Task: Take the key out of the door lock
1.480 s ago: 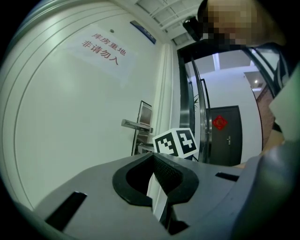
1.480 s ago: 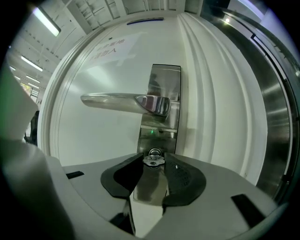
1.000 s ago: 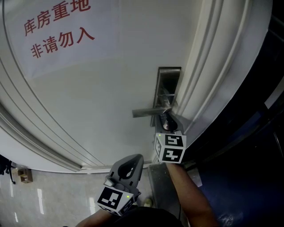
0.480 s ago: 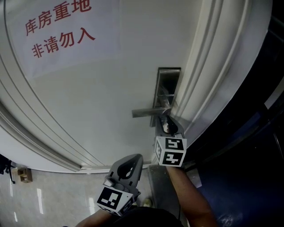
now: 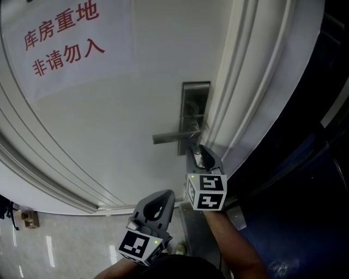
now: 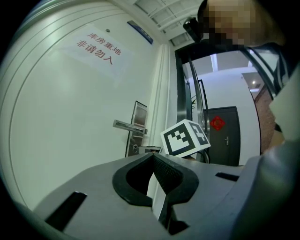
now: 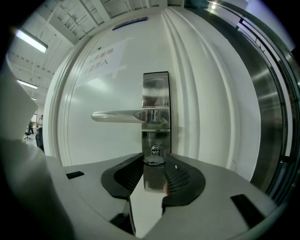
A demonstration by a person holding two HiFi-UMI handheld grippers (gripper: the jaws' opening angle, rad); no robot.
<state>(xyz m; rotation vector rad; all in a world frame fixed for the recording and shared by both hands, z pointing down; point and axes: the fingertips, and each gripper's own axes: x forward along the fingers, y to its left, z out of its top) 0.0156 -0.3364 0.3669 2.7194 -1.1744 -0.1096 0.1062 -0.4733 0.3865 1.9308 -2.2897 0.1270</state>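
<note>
Drawn back a little from the white panelled door (image 5: pixel 109 109), the grey right gripper (image 5: pixel 202 157) pinches the small dark key (image 7: pixel 153 161) between slightly parted jaws, just before the keyhole of the brushed steel lock plate (image 7: pixel 155 101). Lower down, the grey left gripper (image 6: pixel 151 155) hangs with jaws together, empty.

Door leaf (image 5: pixel 109 125): white, with raised curved mouldings; fills most of the head view.
Notice (image 5: pixel 62 38): white sheet with red characters, fixed high on the door leaf.
Sign (image 7: pixel 129 22): narrow blue plate above the door leaf.
Floor (image 5: pixel 49 240): glossy pale tiles with light reflections.
Ceiling (image 7: pixel 93 14): white grid panels, with one strip light (image 7: pixel 30 41) lit.
Door frame (image 7: pixel 267 117): dark polished metal, right of the leaf.
Corridor: pale wall; dark door (image 6: pixel 224 136) carrying a red ornament (image 6: pixel 217 123).
</note>
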